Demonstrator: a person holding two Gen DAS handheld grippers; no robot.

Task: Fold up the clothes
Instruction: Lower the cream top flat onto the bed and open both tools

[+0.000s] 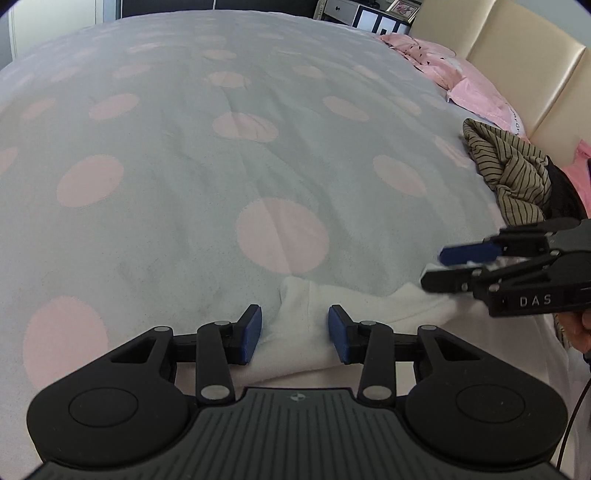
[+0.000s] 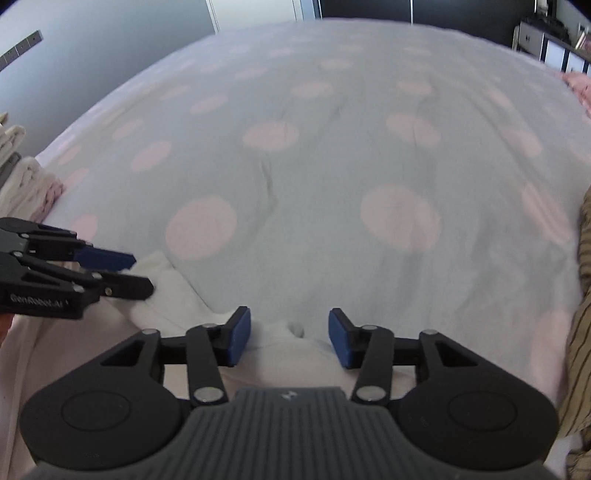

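Two grippers hang over a wide bed (image 1: 184,166) that fills both views. Its cover is pale grey-green with large pink dots, lightly creased. At the far right we see a cream padded headboard (image 1: 517,62), pink pillows (image 1: 476,92) against it, and a dark cabinet (image 1: 365,16) with white fronts beyond. A crumpled striped garment (image 1: 517,173), tan with dark lines, lies on the right side of the bed near the pillows. In the right wrist view a heap of pale cloth (image 2: 26,177) sits at the bed's left edge, with a grey wall behind.

We find the task's thing, a white garment (image 1: 306,332), spread flat at the near edge of the bed, its far hem lying on the dotted cover. The left gripper (image 1: 295,332) points down at it with its fingers (image 1: 251,334) apart; a raised fold of the white cloth lies in the gap, and we see space between the cloth and each blue pad. The right gripper (image 2: 290,338) hangs just to the right, over the same garment, fingers (image 2: 238,338) apart too, with a small pucker of cloth below the gap and neither pad pressing on it. Each gripper shows in the other's view, just above the white cloth.
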